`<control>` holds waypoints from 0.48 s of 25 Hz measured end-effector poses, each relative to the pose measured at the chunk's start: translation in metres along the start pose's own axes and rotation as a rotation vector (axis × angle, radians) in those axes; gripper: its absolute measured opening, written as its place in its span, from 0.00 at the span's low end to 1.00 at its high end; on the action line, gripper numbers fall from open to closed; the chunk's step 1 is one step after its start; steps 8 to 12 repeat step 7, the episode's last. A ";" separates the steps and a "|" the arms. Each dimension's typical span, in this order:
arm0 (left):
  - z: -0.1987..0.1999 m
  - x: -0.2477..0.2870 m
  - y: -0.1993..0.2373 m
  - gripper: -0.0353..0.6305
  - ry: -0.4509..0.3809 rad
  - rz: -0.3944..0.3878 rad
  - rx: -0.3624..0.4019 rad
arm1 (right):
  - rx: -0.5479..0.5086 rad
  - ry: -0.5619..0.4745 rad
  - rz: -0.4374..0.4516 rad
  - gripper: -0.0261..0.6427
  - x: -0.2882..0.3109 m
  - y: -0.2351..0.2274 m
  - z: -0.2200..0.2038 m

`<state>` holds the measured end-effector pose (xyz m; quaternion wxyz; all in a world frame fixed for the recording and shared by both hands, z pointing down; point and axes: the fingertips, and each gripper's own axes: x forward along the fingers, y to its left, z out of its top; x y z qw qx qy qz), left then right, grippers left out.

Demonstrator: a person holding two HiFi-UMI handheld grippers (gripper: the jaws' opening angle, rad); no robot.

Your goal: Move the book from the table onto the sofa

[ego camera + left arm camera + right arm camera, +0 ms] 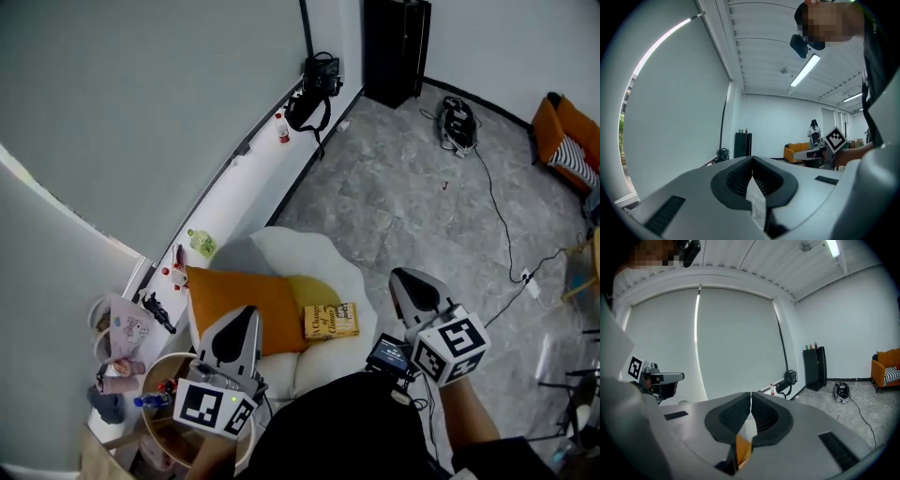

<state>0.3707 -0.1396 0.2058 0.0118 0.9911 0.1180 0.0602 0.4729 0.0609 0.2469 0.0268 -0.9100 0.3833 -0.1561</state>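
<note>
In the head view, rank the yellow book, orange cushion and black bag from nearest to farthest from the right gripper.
1. Yellow book, on the sofa, just left of the right gripper.
2. Orange cushion, further left on the sofa.
3. Black bag, far off by the wall.

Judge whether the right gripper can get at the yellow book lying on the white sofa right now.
Probably yes. The yellow book lies flat and uncovered on the white sofa, and nothing stands between it and the right gripper raised beside it. That gripper is shut and empty, so its jaws would have to open first.
</note>
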 end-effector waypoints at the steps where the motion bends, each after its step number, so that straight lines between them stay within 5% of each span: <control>1: 0.000 0.001 0.001 0.07 0.002 -0.001 -0.001 | 0.000 0.003 0.000 0.06 0.002 -0.001 0.000; 12: -0.007 0.008 0.002 0.07 0.025 -0.007 -0.004 | -0.008 0.019 0.017 0.06 0.010 -0.001 -0.003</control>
